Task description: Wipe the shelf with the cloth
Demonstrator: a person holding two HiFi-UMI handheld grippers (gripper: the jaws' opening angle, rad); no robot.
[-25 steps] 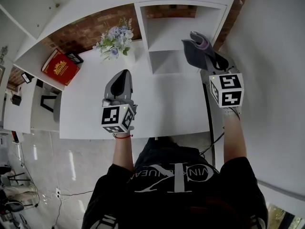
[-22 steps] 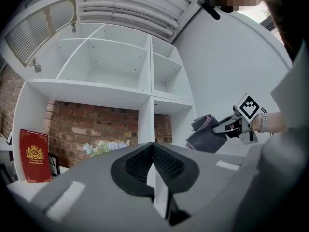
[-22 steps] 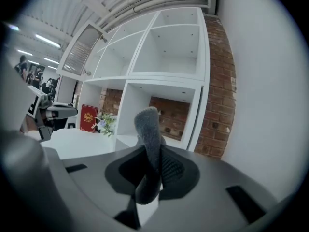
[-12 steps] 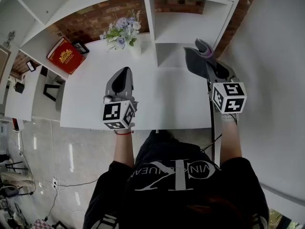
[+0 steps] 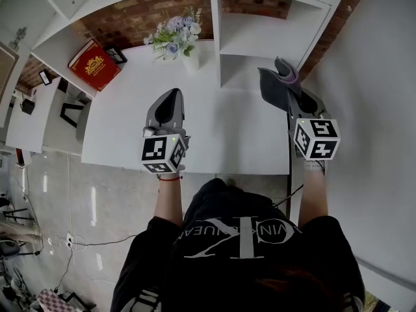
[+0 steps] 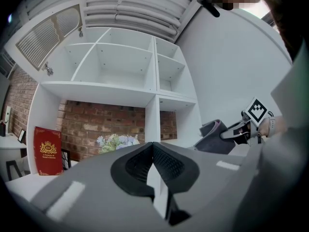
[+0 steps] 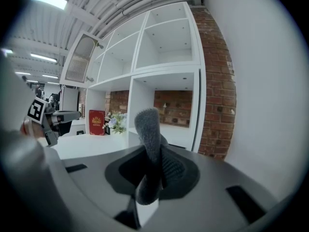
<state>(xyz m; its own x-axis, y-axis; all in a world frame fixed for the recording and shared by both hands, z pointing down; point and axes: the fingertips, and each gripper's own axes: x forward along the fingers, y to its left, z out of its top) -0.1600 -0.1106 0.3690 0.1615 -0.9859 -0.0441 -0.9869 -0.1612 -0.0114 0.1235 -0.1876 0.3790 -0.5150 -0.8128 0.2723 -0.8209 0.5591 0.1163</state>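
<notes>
A white shelf unit (image 5: 273, 41) is running across the top of the head view, its open compartments sitting at the upper centre and upper right against a brick wall. Below it, a white table (image 5: 221, 135) is filling the middle of the frame. A person in a dark printed shirt is standing at the table's near edge, at the bottom of the frame, and is reaching both arms forward.

The left gripper (image 5: 171, 96) is hovering over the table at centre left; in the left gripper view its jaws are meeting at the tips with nothing between them. The right gripper (image 5: 294, 95) is hanging over the table's right edge, just in front of the lowest shelf compartment, and its jaws are pinching a grey cloth (image 5: 276, 86). In the right gripper view the cloth (image 7: 149, 134) is standing up out of the jaws as a folded, fuzzy strip.

A red book (image 5: 94, 65) is leaning at the upper left, and a small bunch of pale flowers (image 5: 174, 36) is sitting at the table's far edge, beside the shelf unit.
</notes>
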